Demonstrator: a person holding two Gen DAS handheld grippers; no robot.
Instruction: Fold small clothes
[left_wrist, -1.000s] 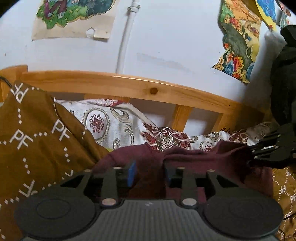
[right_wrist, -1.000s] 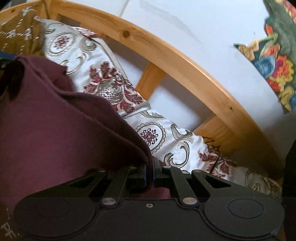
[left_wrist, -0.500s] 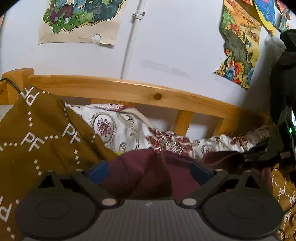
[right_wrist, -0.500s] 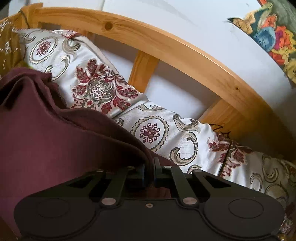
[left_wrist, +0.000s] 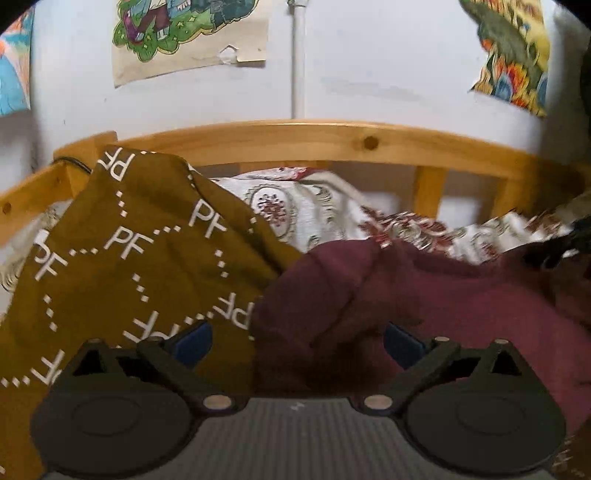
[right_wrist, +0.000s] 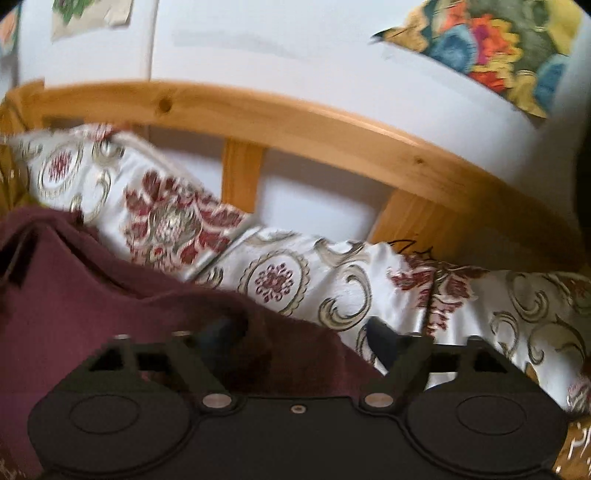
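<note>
Both tongs, left (left_wrist: 297, 341) and right (right_wrist: 301, 334), now spread; maroon garment (left_wrist: 424, 306) released.

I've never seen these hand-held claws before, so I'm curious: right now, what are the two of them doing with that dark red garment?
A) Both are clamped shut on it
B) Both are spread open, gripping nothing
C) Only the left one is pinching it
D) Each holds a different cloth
B: the left gripper and right gripper both have their jaws spread wide, with the maroon garment lying loose between them.
</note>
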